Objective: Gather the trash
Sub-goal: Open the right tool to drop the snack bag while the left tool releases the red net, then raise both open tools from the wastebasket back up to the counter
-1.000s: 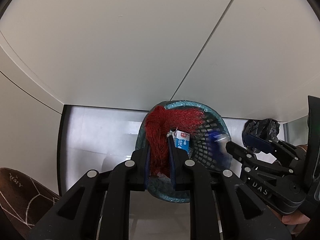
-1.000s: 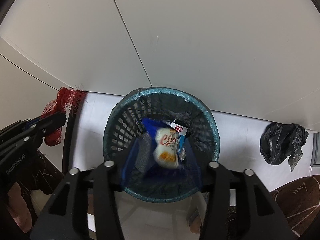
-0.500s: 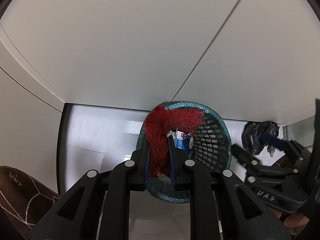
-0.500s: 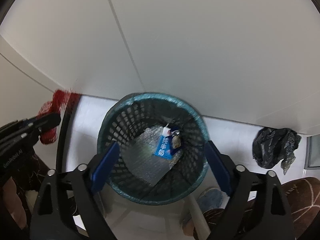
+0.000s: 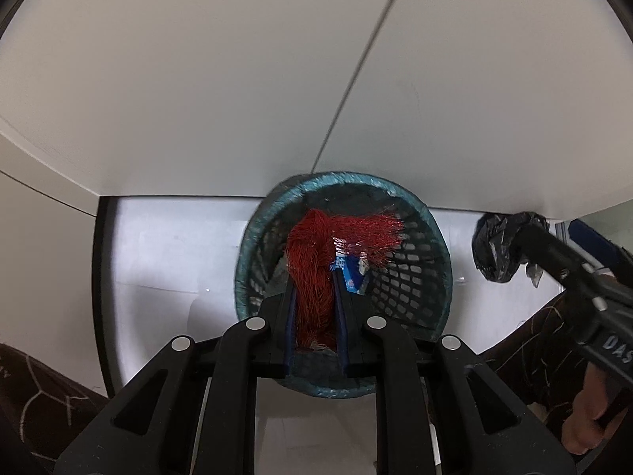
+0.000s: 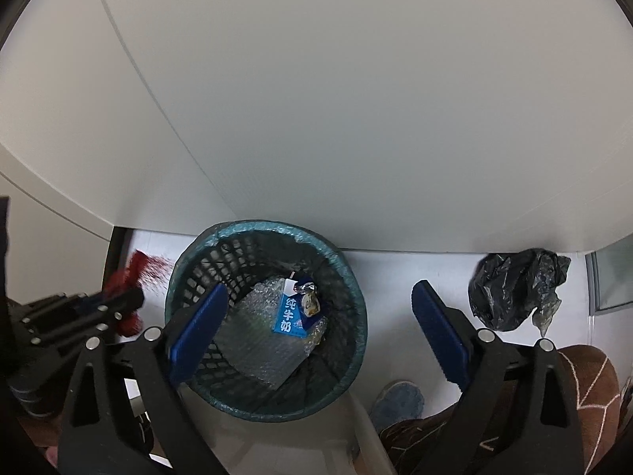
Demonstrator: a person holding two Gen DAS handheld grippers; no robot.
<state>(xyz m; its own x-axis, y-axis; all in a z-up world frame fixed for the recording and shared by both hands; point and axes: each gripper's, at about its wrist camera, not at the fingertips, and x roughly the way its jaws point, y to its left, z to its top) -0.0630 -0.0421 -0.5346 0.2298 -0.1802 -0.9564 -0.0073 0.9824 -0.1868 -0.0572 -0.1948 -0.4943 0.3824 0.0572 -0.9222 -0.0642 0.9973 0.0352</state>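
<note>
One mesh wastebasket with a teal liner sits low in the centre of both views, against the white wall. Inside it lie one blue milk carton, one small crumpled wrapper touching the carton's top, and one sheet of bubble wrap beneath them. One red mesh net is clamped between the two fingers of the left gripper, its frayed end hanging over the basket's opening. The right gripper has its two blue-padded fingers spread wide, nothing between them. One crumpled black plastic bag lies on the floor at the right edge, well apart from the basket.
</note>
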